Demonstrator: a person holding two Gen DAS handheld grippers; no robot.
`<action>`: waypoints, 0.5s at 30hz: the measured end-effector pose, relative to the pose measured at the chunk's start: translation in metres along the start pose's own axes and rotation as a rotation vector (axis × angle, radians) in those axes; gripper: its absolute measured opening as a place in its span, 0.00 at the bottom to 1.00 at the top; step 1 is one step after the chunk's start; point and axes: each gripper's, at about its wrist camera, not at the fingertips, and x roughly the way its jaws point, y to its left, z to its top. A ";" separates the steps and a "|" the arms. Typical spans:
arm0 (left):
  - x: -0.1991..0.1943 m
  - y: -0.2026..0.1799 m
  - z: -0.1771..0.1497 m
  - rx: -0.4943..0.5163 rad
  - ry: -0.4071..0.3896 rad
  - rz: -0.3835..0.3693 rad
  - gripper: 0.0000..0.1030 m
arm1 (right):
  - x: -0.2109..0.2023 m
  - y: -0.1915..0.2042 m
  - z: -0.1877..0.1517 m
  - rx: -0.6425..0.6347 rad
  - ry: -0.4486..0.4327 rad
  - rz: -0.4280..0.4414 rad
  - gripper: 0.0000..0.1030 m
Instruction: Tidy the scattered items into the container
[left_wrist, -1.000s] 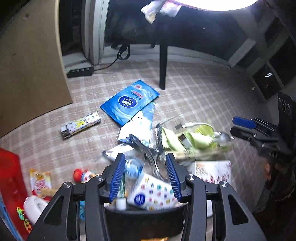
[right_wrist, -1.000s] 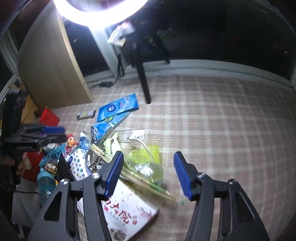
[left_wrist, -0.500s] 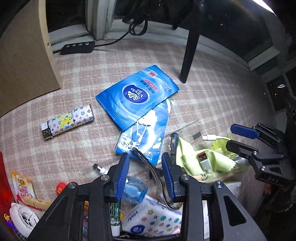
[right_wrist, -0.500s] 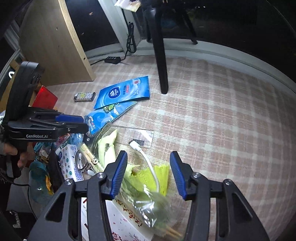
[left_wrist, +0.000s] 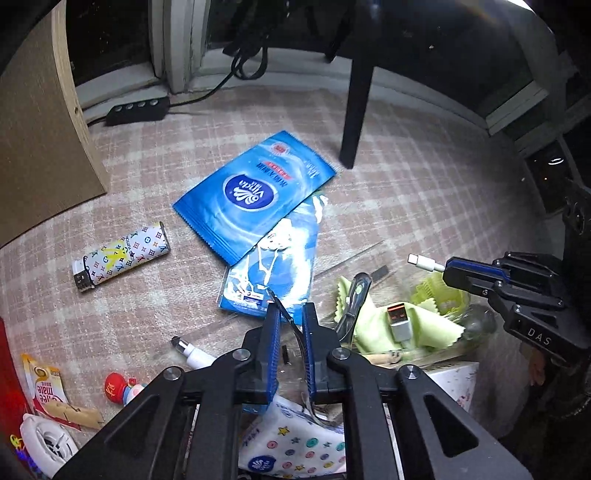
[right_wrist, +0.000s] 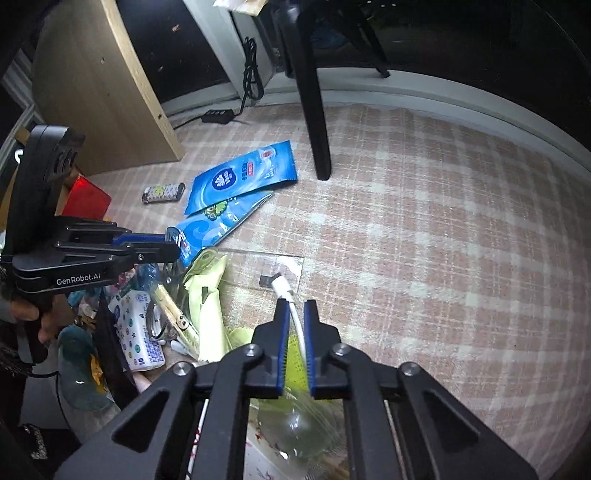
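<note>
My left gripper (left_wrist: 290, 317) points down into a pile of small items, its jaws closing on a thin dark strip (left_wrist: 291, 325) that looks like the arm of clear glasses. My right gripper (right_wrist: 295, 314) is closing on a white charging cable (right_wrist: 295, 314); its connector (right_wrist: 280, 286) pokes out past the tips, and the orange USB plug (left_wrist: 399, 317) lies on a green cloth (left_wrist: 432, 328). On the checked carpet beyond lie a blue wipes pack (left_wrist: 255, 195), a second blue pouch (left_wrist: 273, 266) and a patterned lighter (left_wrist: 122, 258). I cannot tell which thing is the container.
A dotted tissue pack (left_wrist: 295, 446), a red-capped toy (left_wrist: 116, 384), a coffee sachet (left_wrist: 44, 387) and a white printed box (left_wrist: 450, 380) crowd the near side. A black stand leg (left_wrist: 354, 103), a power strip (left_wrist: 136, 110) and a wooden panel (left_wrist: 37, 147) stand behind.
Both grippers have dropped towards the pile and narrowed from wide open to nearly closed, the left around the dark strip, the right around the white cable.
</note>
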 end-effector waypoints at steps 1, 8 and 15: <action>-0.003 -0.001 -0.001 0.003 -0.007 -0.006 0.09 | -0.003 -0.001 -0.001 0.008 -0.007 0.008 0.06; -0.031 -0.007 -0.009 0.020 -0.066 -0.044 0.04 | -0.031 0.001 -0.015 0.043 -0.084 0.030 0.04; -0.070 -0.005 -0.016 0.023 -0.153 -0.056 0.02 | -0.073 0.007 -0.028 0.083 -0.195 0.062 0.04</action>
